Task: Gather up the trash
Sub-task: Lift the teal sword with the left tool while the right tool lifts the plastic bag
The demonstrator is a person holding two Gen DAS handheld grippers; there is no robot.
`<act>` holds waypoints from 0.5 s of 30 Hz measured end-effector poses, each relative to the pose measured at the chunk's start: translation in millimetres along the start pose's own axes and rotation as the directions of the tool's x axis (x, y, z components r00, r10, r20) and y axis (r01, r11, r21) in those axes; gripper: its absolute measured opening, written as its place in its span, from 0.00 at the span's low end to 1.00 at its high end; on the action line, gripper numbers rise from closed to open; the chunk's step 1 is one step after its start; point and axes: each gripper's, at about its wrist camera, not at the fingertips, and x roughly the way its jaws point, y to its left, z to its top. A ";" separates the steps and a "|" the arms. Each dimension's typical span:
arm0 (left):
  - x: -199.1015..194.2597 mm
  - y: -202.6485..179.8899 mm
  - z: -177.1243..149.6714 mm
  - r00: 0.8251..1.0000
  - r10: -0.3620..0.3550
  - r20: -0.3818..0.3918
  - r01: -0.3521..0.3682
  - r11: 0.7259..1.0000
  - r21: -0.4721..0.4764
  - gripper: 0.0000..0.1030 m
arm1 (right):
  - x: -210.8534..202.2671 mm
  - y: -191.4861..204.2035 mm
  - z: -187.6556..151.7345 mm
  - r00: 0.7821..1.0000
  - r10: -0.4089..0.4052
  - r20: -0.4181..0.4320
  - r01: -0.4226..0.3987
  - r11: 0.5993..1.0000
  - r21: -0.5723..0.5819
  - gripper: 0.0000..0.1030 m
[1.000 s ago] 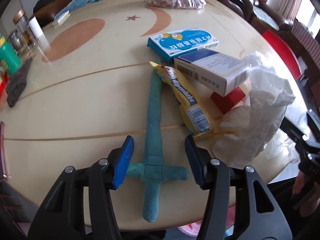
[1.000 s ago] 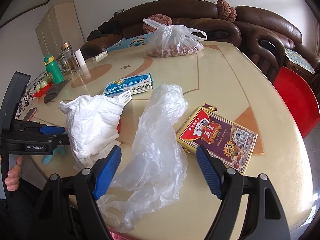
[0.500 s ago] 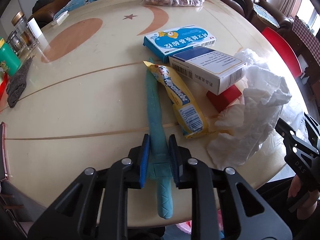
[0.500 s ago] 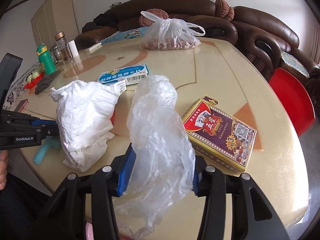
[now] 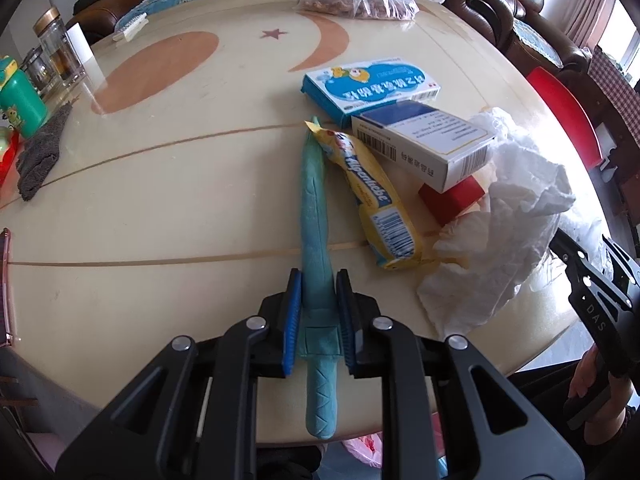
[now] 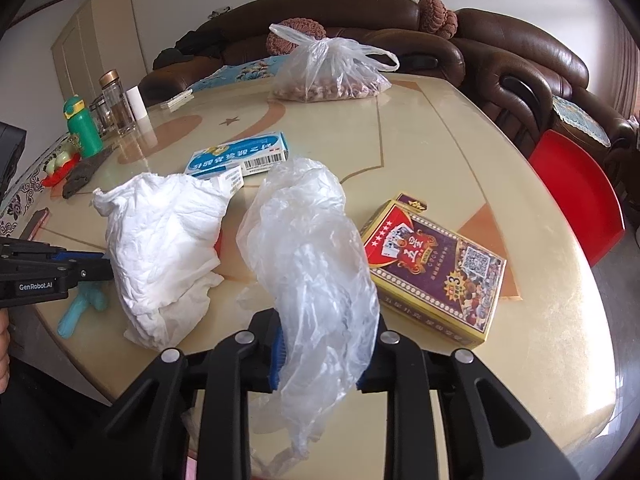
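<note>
Trash, left wrist view: a soft teal sword-shaped toy (image 5: 316, 216) lies flat on the surface (image 5: 160, 184), its blade pointing away from you. Your left gripper (image 5: 318, 312) has narrowed onto it and now holds it just above the crossguard, both pads pressing the fabric. It looks light, limp and padded; expect the long blade to droop when lifted, so that hold close to the crossguard is sound. Beside it lie a yellow snack wrapper (image 5: 376, 196), touching the blade near its tip, a white box (image 5: 424, 144), a blue box (image 5: 368, 88), a red block (image 5: 452, 200) and crumpled white paper (image 5: 504, 224). The wrapper looks slick and crinkly; the boxes are stiff and will take a pinch across the narrow sides.

Right wrist view: a clear plastic bag (image 6: 312, 248) lies at the near edge of the surface, between the crumpled white paper and a playing-card box (image 6: 436, 264). Your right gripper (image 6: 320, 356) has just been closing and is now clamped on the bag's bunched lower part. The film appears nearly weightless, slippery and easily torn; gathered folds give the firmest purchase. The loose upper part will trail, in my judgement, and may brush the paper.
</note>
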 end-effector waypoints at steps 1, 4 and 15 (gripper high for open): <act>-2.5 0.6 -0.1 1.000 -0.001 0.006 0.001 1.000 -0.002 0.18 | -1.7 0.1 0.9 1.000 -0.003 0.007 0.003 1.000 -0.001 0.24; -9.8 1.9 0.0 0.999 0.024 0.026 -0.024 1.000 -0.004 0.18 | -8.4 0.6 4.0 0.999 -0.014 0.035 0.014 1.000 -0.003 0.24; -43.6 4.2 -0.7 0.995 0.036 0.094 -0.035 0.999 -0.012 0.18 | -37.0 2.0 13.8 0.994 -0.057 0.094 0.059 0.998 -0.013 0.23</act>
